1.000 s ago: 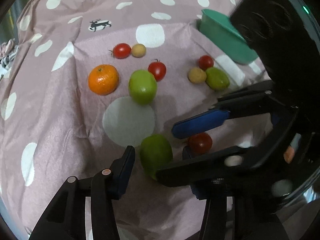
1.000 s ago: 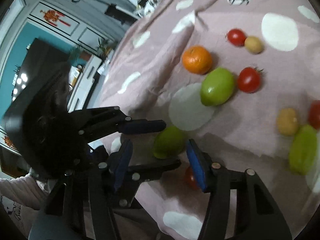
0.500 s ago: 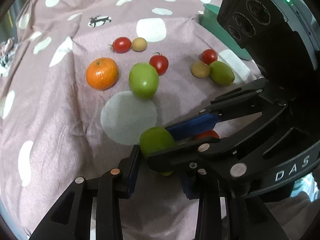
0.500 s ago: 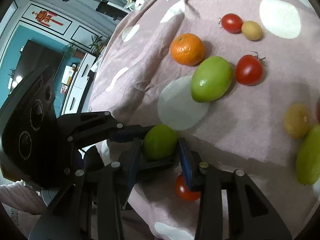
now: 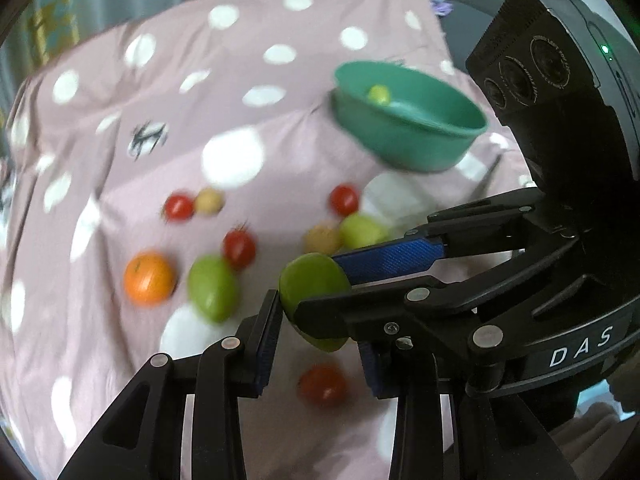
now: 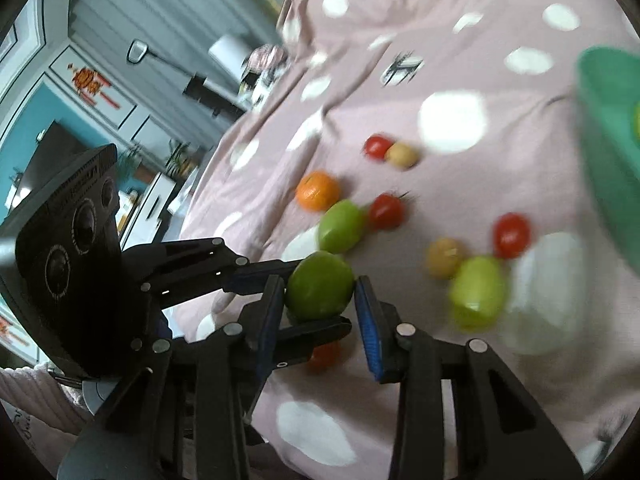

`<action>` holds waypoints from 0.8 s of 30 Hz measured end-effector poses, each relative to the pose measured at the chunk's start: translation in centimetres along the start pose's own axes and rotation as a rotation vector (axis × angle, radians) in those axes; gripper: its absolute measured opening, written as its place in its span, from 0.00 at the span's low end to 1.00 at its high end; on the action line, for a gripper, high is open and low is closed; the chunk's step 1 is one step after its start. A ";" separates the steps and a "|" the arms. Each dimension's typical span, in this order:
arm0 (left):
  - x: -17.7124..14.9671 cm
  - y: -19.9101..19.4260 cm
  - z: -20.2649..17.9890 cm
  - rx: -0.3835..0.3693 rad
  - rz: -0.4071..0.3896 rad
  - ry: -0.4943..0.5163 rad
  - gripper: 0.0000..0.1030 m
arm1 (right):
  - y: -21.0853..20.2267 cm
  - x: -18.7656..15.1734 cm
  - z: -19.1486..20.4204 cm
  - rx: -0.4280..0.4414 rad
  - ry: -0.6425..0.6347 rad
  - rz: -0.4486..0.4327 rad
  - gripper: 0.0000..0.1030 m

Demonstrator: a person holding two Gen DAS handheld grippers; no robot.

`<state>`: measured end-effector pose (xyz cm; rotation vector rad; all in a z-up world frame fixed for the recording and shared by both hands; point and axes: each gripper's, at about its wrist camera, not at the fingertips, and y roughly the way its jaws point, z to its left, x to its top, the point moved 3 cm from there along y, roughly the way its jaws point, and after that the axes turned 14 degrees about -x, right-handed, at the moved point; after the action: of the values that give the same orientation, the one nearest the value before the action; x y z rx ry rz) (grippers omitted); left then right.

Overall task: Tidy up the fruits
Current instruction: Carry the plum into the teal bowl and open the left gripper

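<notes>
Left wrist view, four red tomatoes (image 5: 179, 207), one orange (image 5: 149, 278), one bowl (image 5: 408, 128)

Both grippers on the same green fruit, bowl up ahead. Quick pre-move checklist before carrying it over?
1. Green fruit gripped by the right gripper: ok, both blue pads touch its sides.
2. Left gripper also on the fruit: ok, it sits between the fingers.
3. Fruit clear of the cloth: ok, a red tomato shows beneath it.
4. Green bowl upright, open: ok.
5. Room in the bowl: ok, one small yellow-green fruit inside.
6. Whether the two grippers will release together: cannot tell.
</notes>
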<state>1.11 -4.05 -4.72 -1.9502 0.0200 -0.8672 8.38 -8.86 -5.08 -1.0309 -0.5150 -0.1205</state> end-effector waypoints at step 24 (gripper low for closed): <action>14.8 9.3 -6.8 -0.136 -0.013 0.156 0.36 | -9.4 3.6 -16.0 -0.260 0.276 -0.262 0.53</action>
<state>11.31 -19.51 -1.77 -2.0053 0.1615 -1.0483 13.99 -26.70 -2.56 -1.1735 -0.3860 -0.5668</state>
